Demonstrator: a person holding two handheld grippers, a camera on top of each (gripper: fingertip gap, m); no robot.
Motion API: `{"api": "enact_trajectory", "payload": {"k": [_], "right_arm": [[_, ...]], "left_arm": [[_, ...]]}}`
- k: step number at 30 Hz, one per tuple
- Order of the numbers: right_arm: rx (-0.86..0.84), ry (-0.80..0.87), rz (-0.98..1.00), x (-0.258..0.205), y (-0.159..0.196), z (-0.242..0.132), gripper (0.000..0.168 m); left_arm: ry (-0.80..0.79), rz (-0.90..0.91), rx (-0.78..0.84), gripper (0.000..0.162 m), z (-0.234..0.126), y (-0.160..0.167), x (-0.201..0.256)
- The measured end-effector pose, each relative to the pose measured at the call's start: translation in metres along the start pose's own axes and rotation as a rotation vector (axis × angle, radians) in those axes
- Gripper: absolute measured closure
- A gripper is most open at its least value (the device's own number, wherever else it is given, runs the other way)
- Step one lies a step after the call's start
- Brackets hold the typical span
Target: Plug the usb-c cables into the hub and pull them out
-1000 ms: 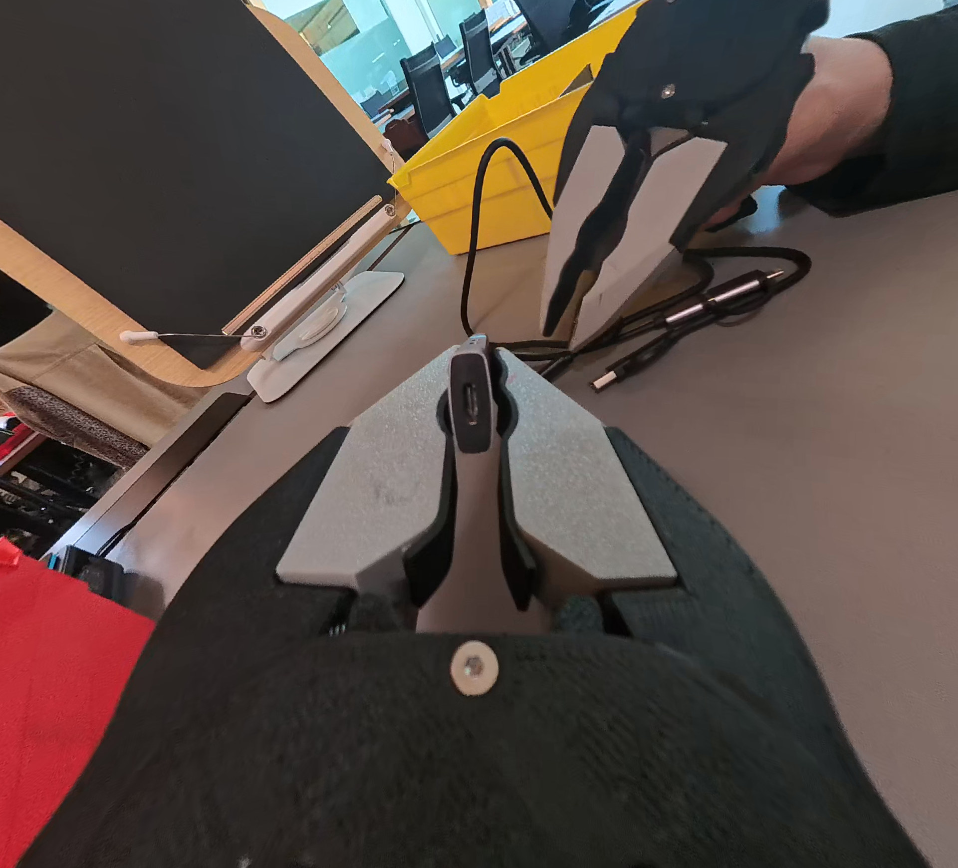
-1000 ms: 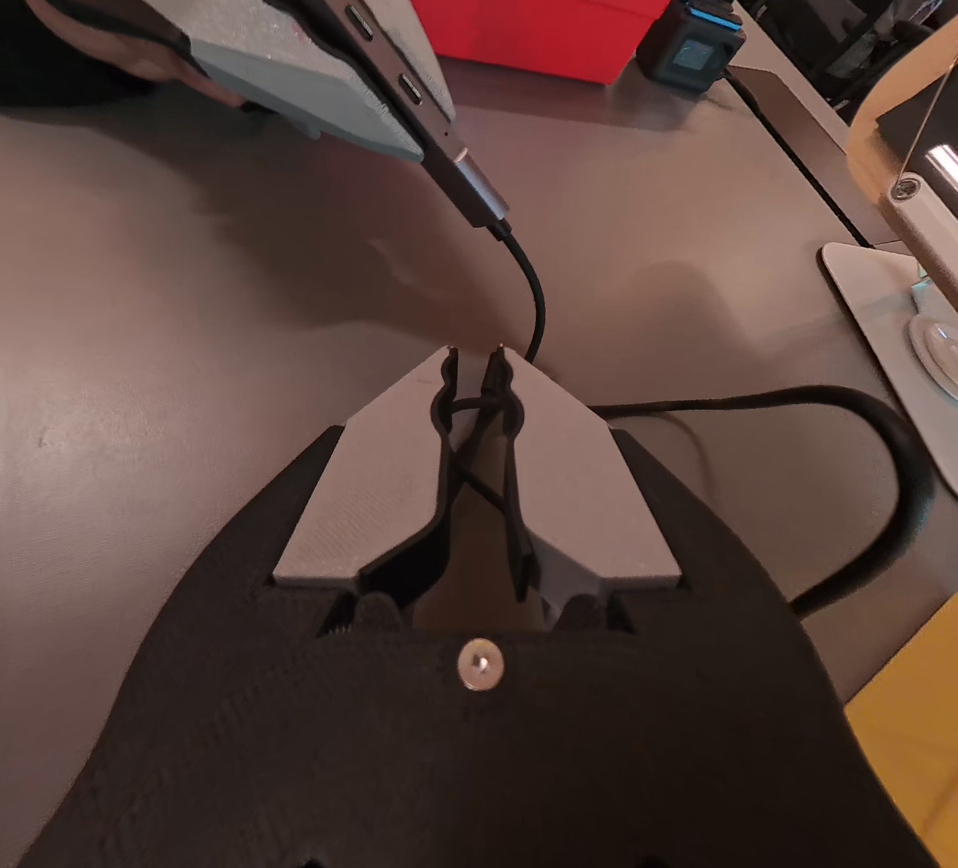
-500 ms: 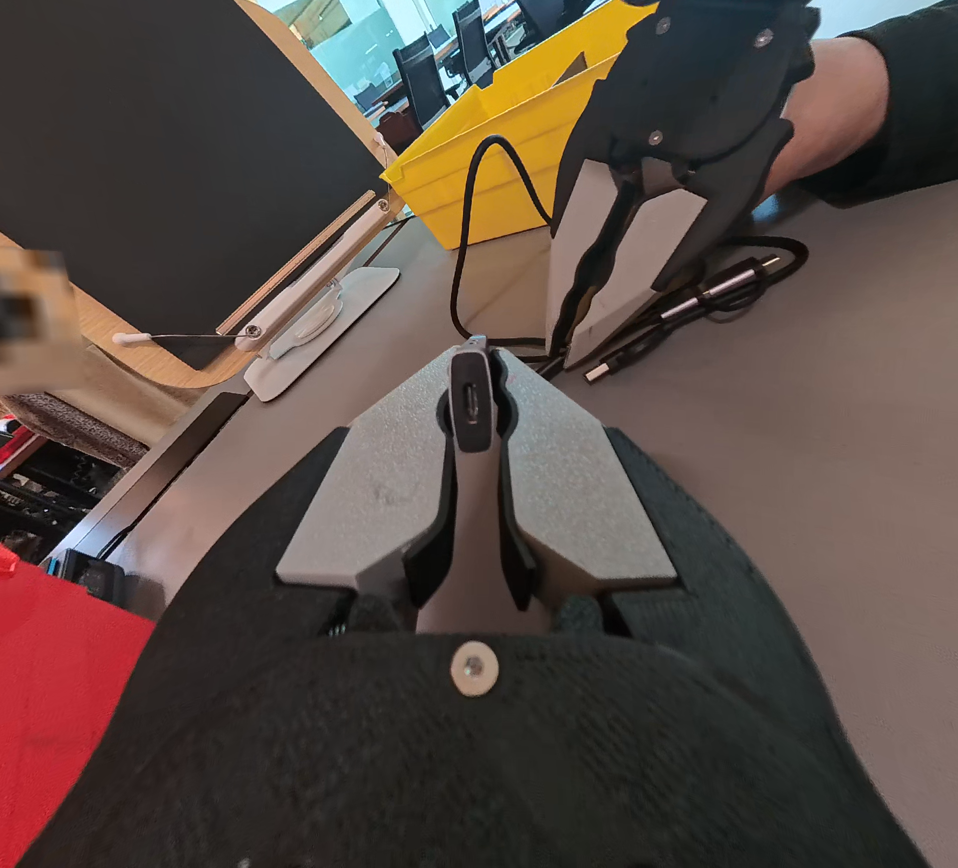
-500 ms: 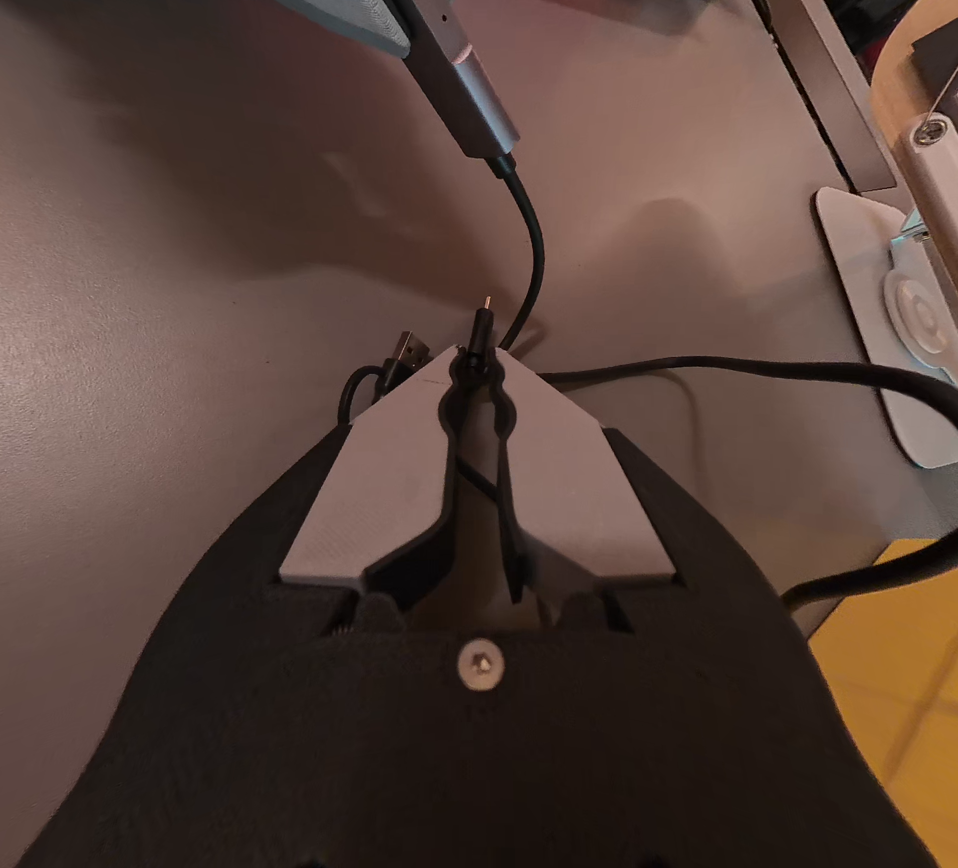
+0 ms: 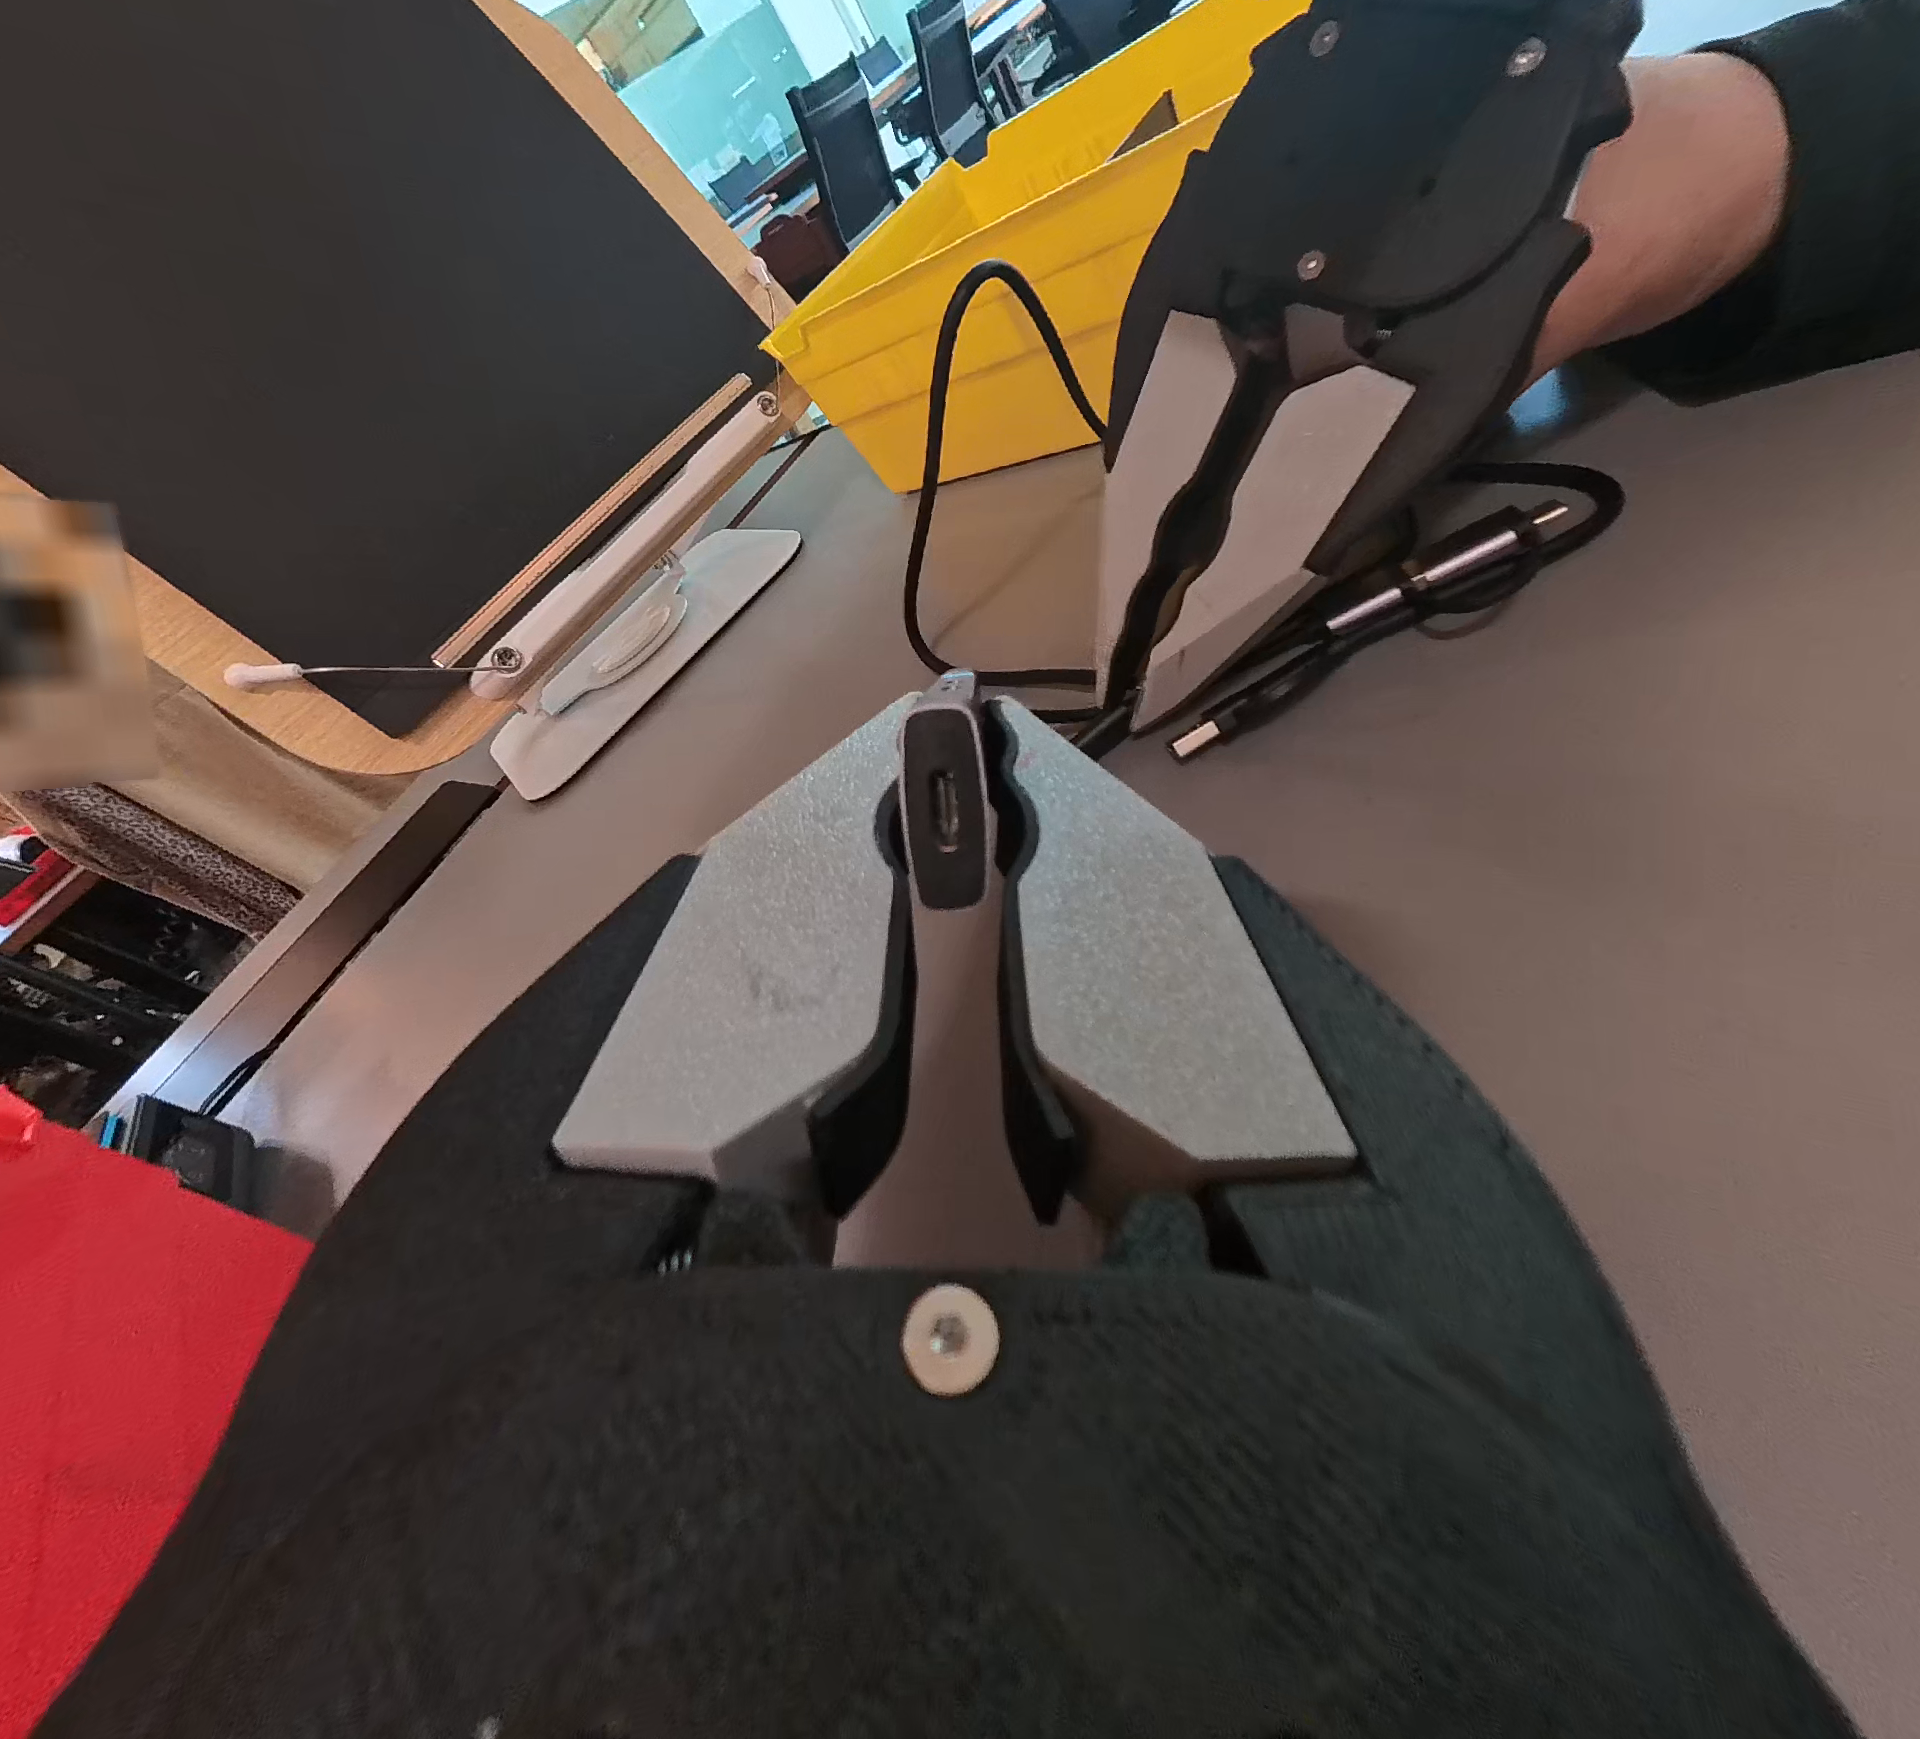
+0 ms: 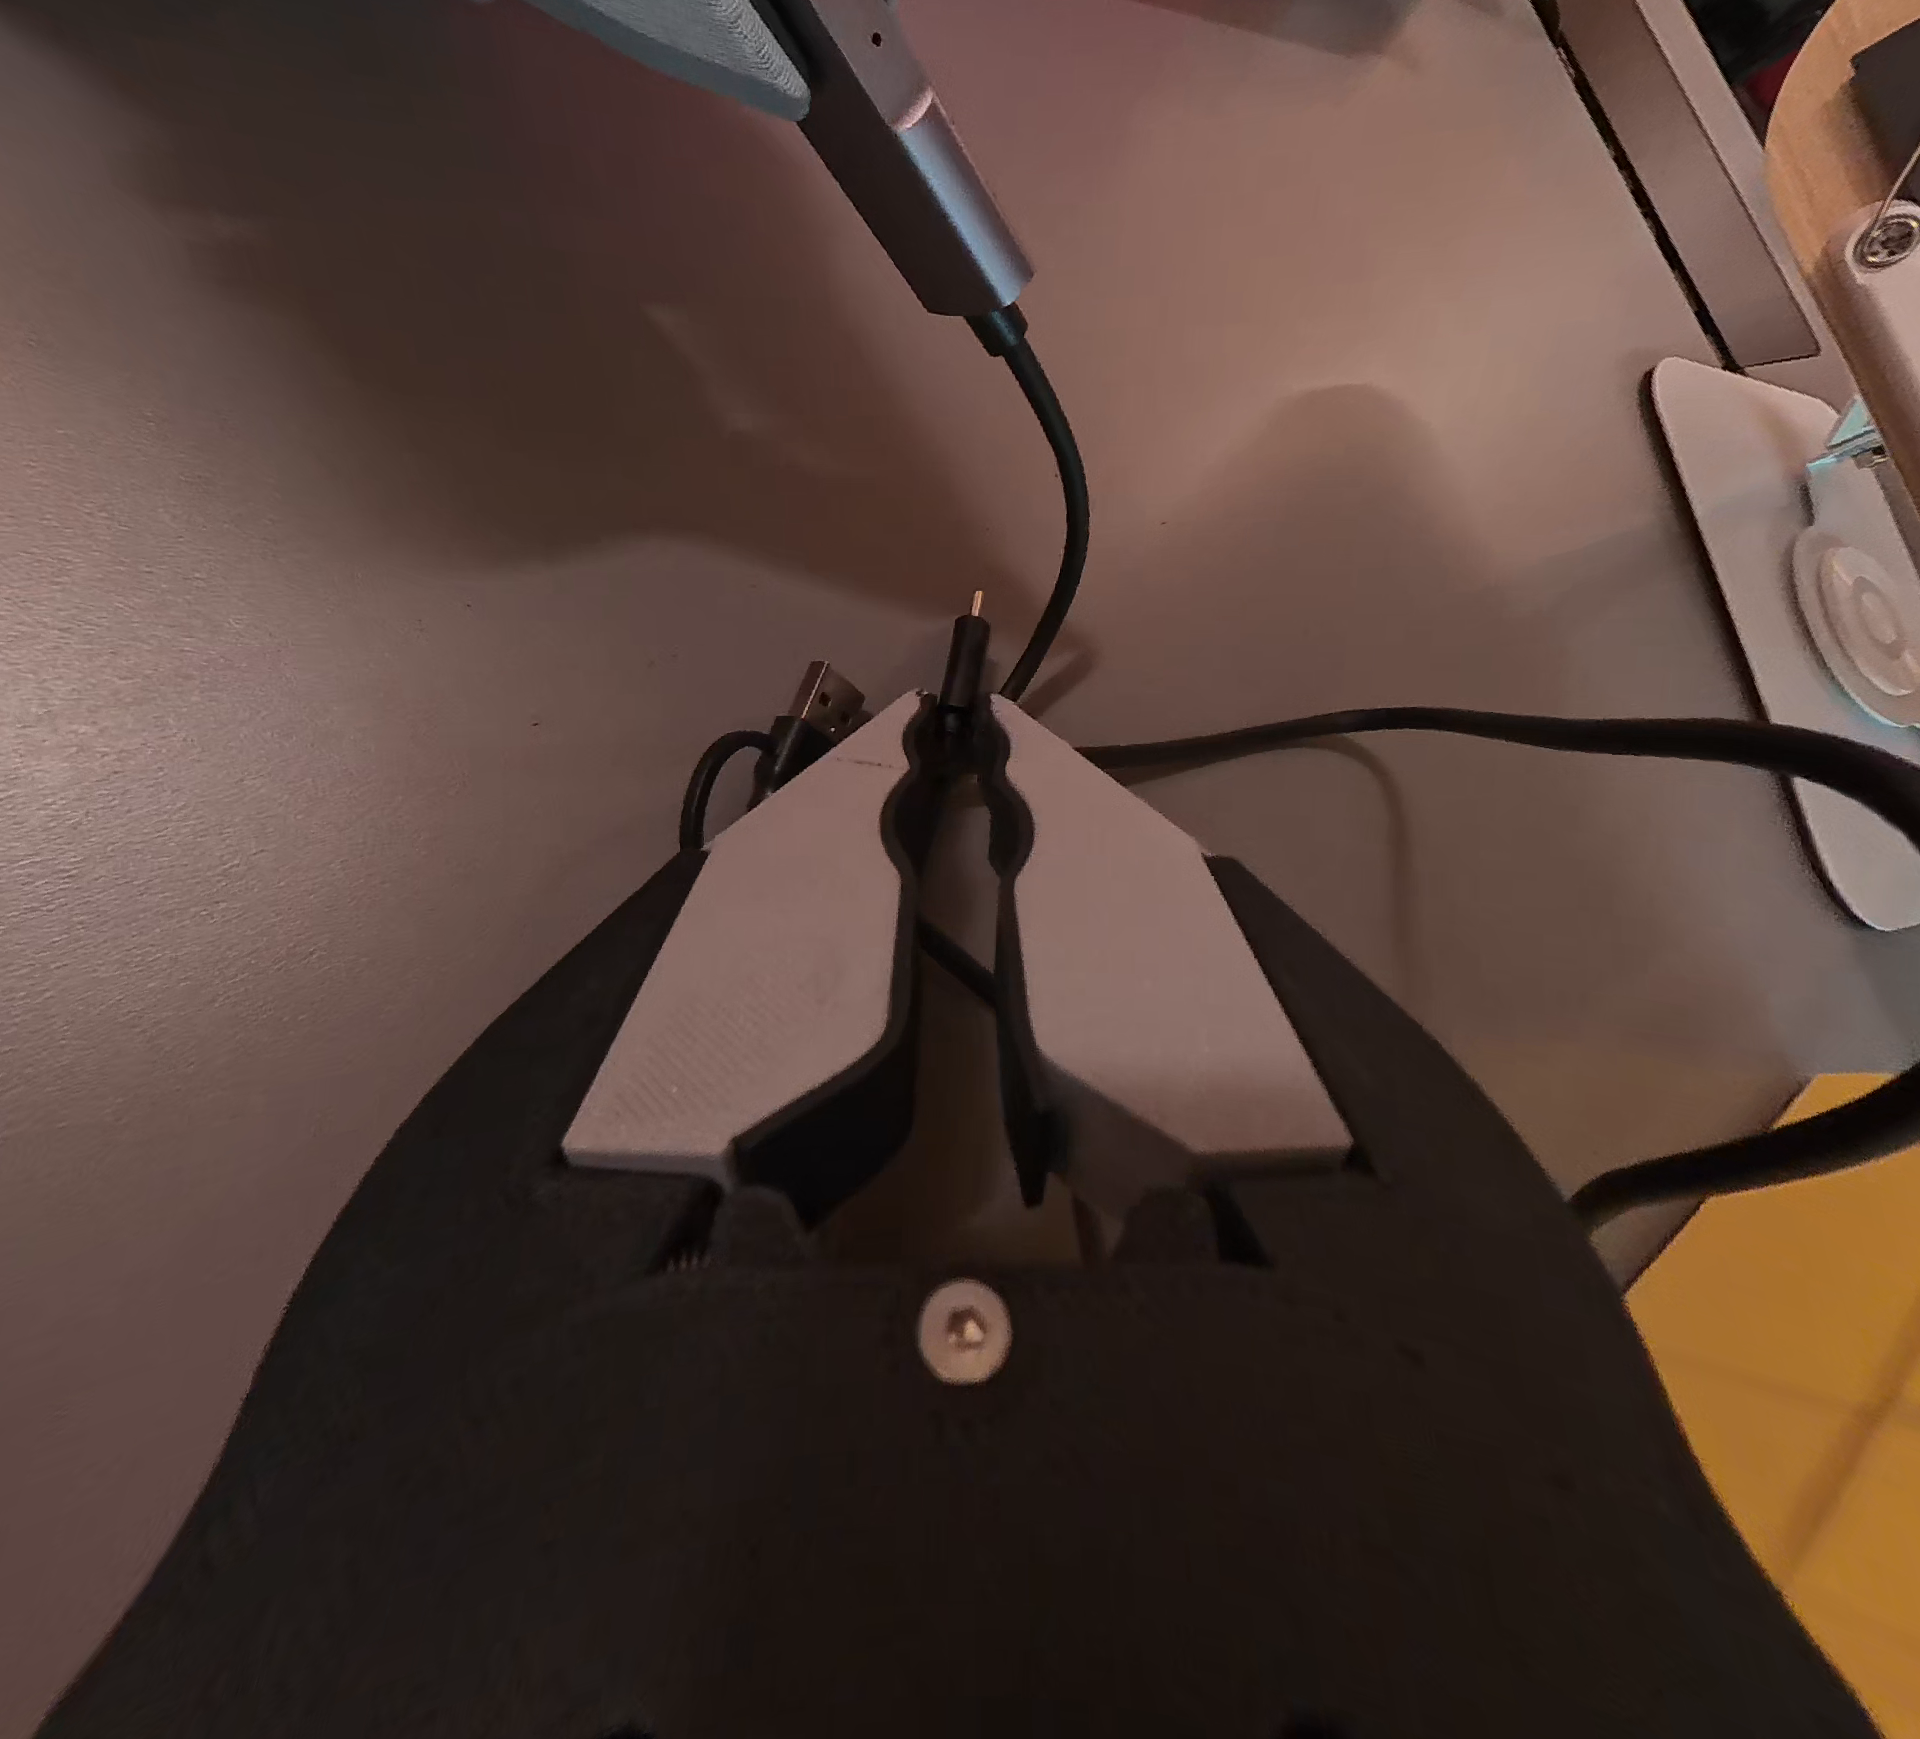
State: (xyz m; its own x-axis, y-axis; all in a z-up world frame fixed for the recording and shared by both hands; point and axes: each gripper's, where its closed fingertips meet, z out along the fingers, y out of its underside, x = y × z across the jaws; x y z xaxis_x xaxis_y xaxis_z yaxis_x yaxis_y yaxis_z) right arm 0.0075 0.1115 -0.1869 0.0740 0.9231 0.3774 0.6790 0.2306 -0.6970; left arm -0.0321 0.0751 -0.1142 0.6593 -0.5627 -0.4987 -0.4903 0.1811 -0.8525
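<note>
Right wrist view is showing the right claw (image 6: 957,707) clenching a usb-c cable (image 6: 964,666) by its plug at centre frame, tip aiming up-frame. The hub (image 6: 883,105), which the left claw (image 5: 951,754) is grasping, is slanting through the upper left; its open port is lying up and left of the plug, across that axis.

An open-plan office or lab workspace: far behind the grey desk (image 5: 1558,858), glass partitions (image 5: 665,16) enclose rows of black office chairs (image 5: 842,131) at long tables. On the desk sit a yellow storage bin (image 5: 997,318), a red bin (image 5: 125,1357) near left, and a wood-framed dark panel (image 5: 312,235).
</note>
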Motion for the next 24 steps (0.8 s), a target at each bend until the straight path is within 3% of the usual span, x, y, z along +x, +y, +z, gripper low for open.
{"api": "enact_trajectory", "payload": {"k": [6,11,19,24], "right_arm": [[0.171,-0.045,0.022,-0.001,-0.025,-0.019,0.165],[0.263,-0.021,-0.117,-0.008,-0.044,-0.037,0.165],[0.175,0.114,-0.542,-0.015,-0.069,-0.075,0.165],[-0.026,0.201,-0.852,-0.012,-0.072,-0.076,0.164]], "left_arm": [[-0.005,-0.005,-0.012,0.154,0.0,0.002,-0.002],[0.009,0.032,-0.042,0.154,0.002,0.006,0.003],[0.05,0.04,-0.045,0.154,0.004,0.002,0.009],[0.002,0.215,-0.084,0.154,0.012,-0.002,0.017]]}}
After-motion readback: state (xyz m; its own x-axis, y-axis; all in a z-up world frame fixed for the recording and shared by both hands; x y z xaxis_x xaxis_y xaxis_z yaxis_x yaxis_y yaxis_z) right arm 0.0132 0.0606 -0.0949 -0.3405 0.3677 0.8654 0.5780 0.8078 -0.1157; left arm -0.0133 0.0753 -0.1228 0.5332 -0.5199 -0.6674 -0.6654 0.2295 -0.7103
